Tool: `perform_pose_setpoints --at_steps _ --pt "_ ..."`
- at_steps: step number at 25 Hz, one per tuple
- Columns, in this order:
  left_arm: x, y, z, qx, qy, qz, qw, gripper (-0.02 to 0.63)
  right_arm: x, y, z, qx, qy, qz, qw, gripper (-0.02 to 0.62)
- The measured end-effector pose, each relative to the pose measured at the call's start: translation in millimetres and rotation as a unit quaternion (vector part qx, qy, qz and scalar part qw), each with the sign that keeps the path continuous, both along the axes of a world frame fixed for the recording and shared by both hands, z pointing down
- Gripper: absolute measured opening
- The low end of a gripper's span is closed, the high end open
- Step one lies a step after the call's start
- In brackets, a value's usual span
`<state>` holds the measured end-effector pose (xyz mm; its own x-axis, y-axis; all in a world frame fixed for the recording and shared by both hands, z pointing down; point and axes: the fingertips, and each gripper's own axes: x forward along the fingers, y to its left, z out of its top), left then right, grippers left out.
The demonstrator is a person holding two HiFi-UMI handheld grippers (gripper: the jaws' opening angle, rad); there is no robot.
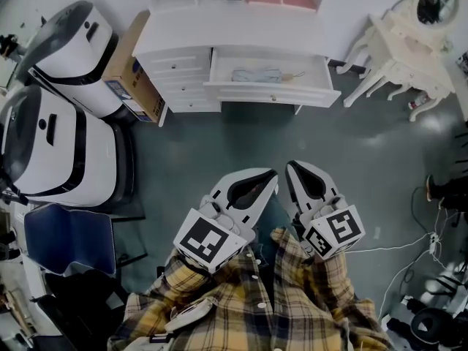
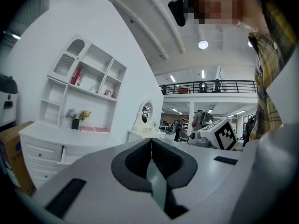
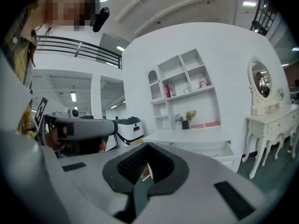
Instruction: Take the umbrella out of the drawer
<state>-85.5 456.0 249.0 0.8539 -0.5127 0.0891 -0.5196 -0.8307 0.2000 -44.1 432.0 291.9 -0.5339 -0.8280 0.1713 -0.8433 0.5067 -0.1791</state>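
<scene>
Presently in hand: the approach is judged to be the step; the drawer is already found pulled out, and nothing is yet reached for.
Umbrella [image 1: 257,74]: a pale, folded bundle is seen lying lengthwise inside the open drawer [image 1: 272,90], with a thin strap trailing toward the drawer's right end; it is touched by neither gripper.
Drawer: it is drawn out from the white dresser [image 1: 175,41], across the floor from the person.
Left gripper [image 1: 262,180]: it is held close to the plaid-shirted body and aimed toward the dresser; its jaws are seen pressed together, with nothing between them.
Right gripper [image 1: 298,172]: it is held just beside the left one, well apart from the drawer; its jaws are drawn together at the tips, and nothing is gripped.
Surroundings: a cardboard box [image 1: 135,72] is leaned against the dresser's left side; a vanity table [image 1: 398,50] is set at the right.
Next move: both grippers need to be carried forward to the drawer; one pair of jaws must be opened wide enough to span the folded bundle, lowered past the drawer front and closed about its middle.
Caution: soft fabric may be pinched without the core being caught, so a central grip is advised.
</scene>
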Motion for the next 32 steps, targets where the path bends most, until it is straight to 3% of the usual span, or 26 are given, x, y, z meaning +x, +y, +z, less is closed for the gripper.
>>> perform_pose_setpoints --at_steps 13,23,32 --pt "0.7 -79.1 30.5 -0.032 -0.016 -0.032 0.9989 0.022 15.5 -79.4 25.8 -0.028 -0.008 -0.017 0.999 0.017" --pt "28.9 -190.2 24.3 -0.046 -0.023 -0.059 0.9969 0.022 47.7 -184.9 24.3 -0.049 -0.005 -0.039 0.998 0.017" --pt "62.4 -256.0 15.2 -0.029 -0.027 -0.085 0.9956 0.023 79.8 -250.5 16.9 -0.04 -0.01 -0.069 0.997 0.017"
